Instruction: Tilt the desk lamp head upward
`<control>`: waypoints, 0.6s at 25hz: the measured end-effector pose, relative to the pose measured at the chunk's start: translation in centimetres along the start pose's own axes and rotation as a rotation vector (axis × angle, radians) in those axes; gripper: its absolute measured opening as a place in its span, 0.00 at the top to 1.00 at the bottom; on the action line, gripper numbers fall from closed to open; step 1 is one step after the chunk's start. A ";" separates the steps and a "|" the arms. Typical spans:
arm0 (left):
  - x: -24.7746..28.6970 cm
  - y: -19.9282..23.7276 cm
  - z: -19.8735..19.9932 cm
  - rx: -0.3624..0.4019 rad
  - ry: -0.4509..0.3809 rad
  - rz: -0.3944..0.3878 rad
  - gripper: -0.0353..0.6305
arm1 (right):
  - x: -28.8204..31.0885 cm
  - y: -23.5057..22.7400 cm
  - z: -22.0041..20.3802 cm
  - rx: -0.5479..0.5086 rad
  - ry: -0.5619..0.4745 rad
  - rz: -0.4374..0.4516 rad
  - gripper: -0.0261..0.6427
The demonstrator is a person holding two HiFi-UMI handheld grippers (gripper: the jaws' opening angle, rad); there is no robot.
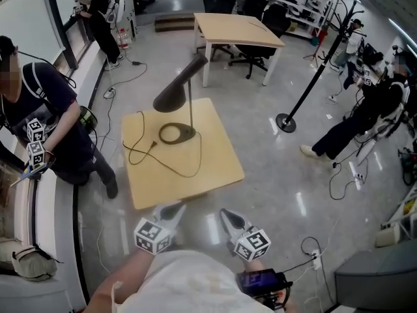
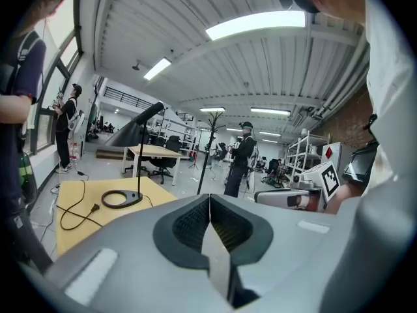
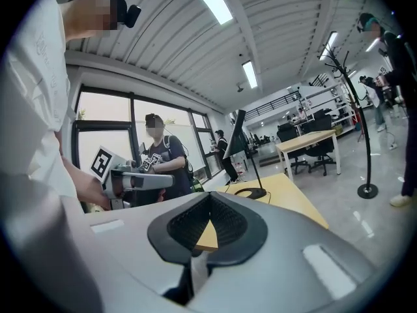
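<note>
1. Your left gripper [image 1: 171, 210] — jaws clenched, nothing between them; it sits just off the table's [image 1: 218, 165] near edge.
2. Your right gripper [image 1: 228, 216] — also clenched and empty; just beside the left.
3. The desk lamp [image 1: 190, 103] stands mid-table, well apart from both grippers; its head [image 1: 179, 89] slopes down to your left; its cord [image 1: 140, 152] trails left of the ring base [image 1: 176, 134].

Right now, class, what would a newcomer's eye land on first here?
A black desk lamp stands on the small wooden table mid-floor, its head tilted down. Just short of the table's near edge, the left gripper and right gripper hover shut and empty.
</note>
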State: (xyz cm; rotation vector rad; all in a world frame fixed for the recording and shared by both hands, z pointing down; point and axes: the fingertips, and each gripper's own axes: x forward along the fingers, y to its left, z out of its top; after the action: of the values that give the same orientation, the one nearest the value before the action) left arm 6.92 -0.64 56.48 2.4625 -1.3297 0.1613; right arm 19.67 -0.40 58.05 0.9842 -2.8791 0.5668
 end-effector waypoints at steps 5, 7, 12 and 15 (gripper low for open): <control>2.0 3.0 1.1 -0.008 -0.020 -0.034 0.94 | 1.9 -1.3 1.9 -0.028 0.007 -0.048 0.94; 2.5 3.9 1.5 -0.012 -0.029 -0.046 0.94 | 2.6 -1.6 2.5 -0.045 0.014 -0.061 0.94; 3.0 6.9 2.3 -0.019 -0.037 -0.057 0.94 | 6.0 -2.4 3.5 -0.063 0.023 -0.078 0.94; 2.6 8.8 2.6 -0.032 -0.033 -0.056 0.94 | 8.1 -2.0 4.3 -0.086 0.038 -0.076 0.94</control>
State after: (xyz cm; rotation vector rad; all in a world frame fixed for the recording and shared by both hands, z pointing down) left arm 0.97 -8.07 56.78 2.4829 -1.2651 0.0863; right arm 14.73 -8.09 55.98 1.0530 -2.7929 0.4475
